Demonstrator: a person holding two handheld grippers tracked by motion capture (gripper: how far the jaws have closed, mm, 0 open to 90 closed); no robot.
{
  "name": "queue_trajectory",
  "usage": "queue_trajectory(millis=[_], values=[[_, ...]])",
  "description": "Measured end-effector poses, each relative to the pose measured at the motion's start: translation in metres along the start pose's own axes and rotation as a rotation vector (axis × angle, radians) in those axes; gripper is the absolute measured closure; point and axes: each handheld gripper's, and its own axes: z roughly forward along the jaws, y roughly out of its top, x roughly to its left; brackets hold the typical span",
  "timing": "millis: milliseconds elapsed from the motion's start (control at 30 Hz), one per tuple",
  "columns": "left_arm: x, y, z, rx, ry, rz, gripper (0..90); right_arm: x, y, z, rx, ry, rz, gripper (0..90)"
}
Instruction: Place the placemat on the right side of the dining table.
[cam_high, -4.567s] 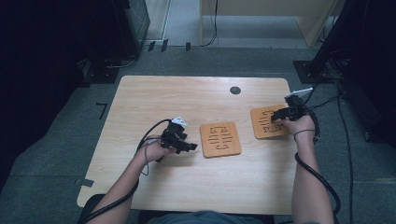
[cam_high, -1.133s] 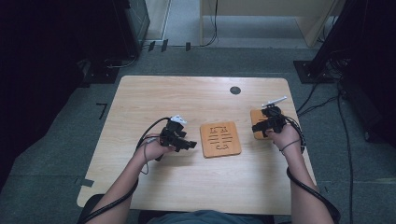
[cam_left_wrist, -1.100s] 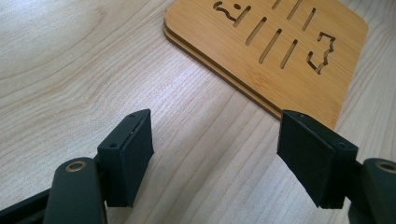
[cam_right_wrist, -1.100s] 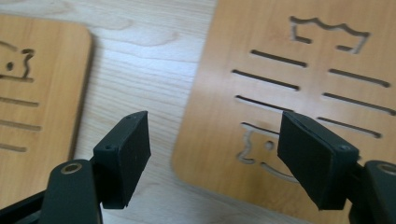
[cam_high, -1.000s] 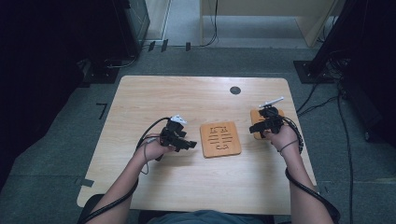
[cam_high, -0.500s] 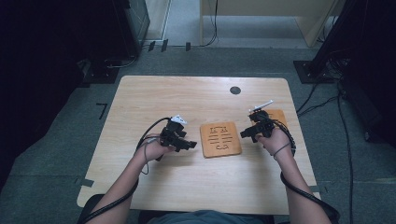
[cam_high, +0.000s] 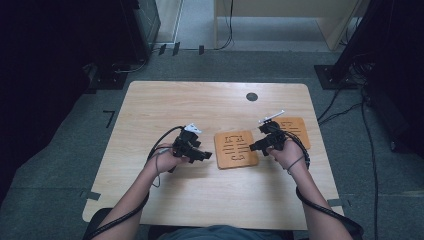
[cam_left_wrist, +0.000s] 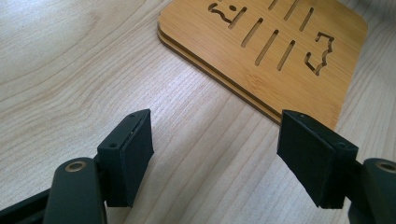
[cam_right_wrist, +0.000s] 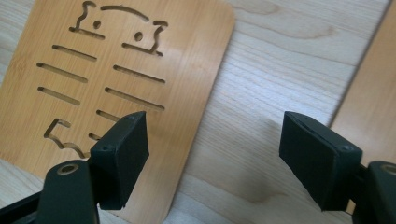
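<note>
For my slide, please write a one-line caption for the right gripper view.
Open right gripper above the wooden table, between a slotted bamboo mat and a second mat's edge.

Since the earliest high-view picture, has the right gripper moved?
Yes. The right gripper has moved leftward off the right-hand bamboo board to the right edge of the middle bamboo board, its jaws open and empty.

Left tongs: black body, black cable, grey three-cornered plate on top. Right tongs: black body, looped black cable, pale plate on top. Each: two square black pads on arms with brass-ringed screw holes. Forearms bare; no sleeves visible.
</note>
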Motion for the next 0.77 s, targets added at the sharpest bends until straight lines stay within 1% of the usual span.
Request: queue_trajectory(millis=[300, 367, 467, 667, 767], values=[[0.0, -0.001, 0.006, 0.018, 0.013, 0.008, 25.7, 0.005, -0.001, 0.008, 0.007, 0.022, -0.013, 23.9], [0.001, -0.001, 0.006, 0.02, 0.013, 0.017, 25.1, 0.006, -0.001, 0.01, 0.012, 0.029, -0.012, 23.8], [0.001, -0.001, 0.007, 0.012, 0.011, 0.012, 24.7, 0.007, 0.0, 0.012, 0.009, 0.035, -0.016, 22.5], [0.001, -0.002, 0.007, 0.009, 0.013, 0.013, 24.2, 0.006, 0.0, 0.013, 0.004, 0.046, -0.027, 20.4], [0.002, -0.002, 0.006, 0.01, 0.014, 0.012, 24.1, 0.006, 0.0, 0.013, 0.006, 0.052, -0.023, 19.9]])
